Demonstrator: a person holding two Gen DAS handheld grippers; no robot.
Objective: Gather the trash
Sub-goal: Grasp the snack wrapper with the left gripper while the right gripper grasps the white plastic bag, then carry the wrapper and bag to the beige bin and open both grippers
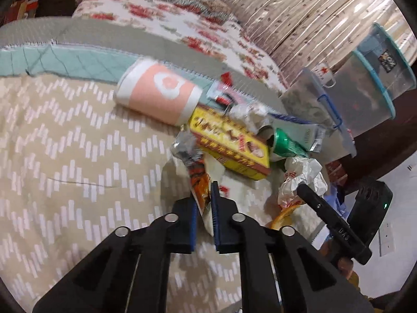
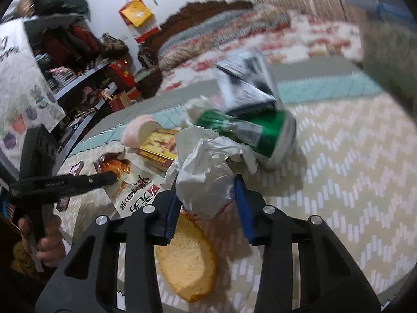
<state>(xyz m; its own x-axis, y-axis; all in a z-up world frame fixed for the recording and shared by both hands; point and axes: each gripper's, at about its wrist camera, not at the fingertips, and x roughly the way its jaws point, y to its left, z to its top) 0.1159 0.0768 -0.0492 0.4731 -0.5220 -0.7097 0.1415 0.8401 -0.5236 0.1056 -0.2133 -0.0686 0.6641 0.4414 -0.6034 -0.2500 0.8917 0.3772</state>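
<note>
A heap of trash lies on the zigzag bedspread (image 1: 78, 143). My left gripper (image 1: 204, 191) is shut on the edge of an orange and white snack wrapper (image 1: 196, 174). Beyond it are a yellow box (image 1: 229, 140), a pink and white cup (image 1: 159, 91) on its side and a green can (image 1: 285, 143). My right gripper (image 2: 206, 181) is shut on a crumpled white plastic bag (image 2: 203, 161), with the green can (image 2: 260, 135) and a grey carton (image 2: 247, 83) just behind. An orange peel (image 2: 187, 260) lies under its fingers.
Clear plastic bins (image 1: 365, 91) with blue rims stand at the right beside the bed. A floral quilt (image 1: 182, 23) covers the far end. Cluttered shelves (image 2: 78, 65) stand off the left edge. A person's hand (image 2: 49, 245) holds the left gripper's handle.
</note>
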